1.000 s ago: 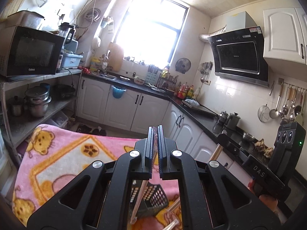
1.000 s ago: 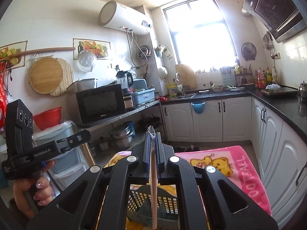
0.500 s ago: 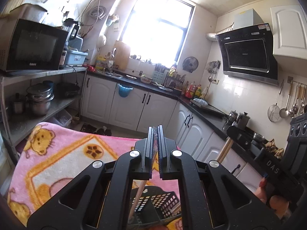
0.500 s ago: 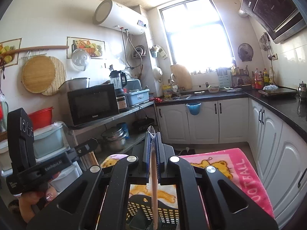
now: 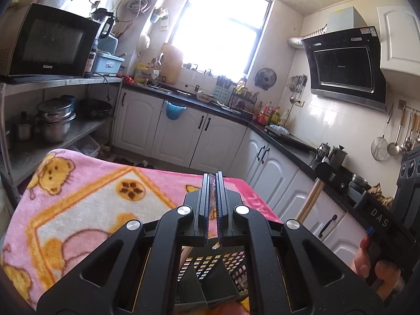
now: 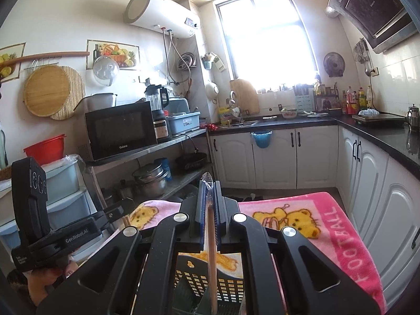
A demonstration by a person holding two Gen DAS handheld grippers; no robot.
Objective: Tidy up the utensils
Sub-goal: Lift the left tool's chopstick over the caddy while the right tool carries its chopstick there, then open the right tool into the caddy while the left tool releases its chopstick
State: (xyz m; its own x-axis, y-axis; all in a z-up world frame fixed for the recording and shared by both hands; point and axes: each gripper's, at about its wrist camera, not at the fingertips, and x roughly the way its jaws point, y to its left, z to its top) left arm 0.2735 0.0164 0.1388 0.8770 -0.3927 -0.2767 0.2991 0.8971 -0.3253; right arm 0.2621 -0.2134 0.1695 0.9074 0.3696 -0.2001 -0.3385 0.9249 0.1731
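The right gripper (image 6: 209, 202) has its fingers clamped on a wrapped pair of wooden chopsticks (image 6: 210, 241); their long axis runs along the fingers, the lower end dipping into the black perforated basket (image 6: 231, 286) near the pink blanket's (image 6: 338, 233) near edge; the blanket reads "FOOTBALL"; the microwave (image 6: 120, 134) reads "Galanz". The left gripper (image 5: 212, 199) has its fingers closed on a thin crinkled wrapper (image 5: 211, 197), just above the same basket; both grippers point slightly downward, side by side; the left one's side reads "GenRobot.AI", the right one's "DAS".
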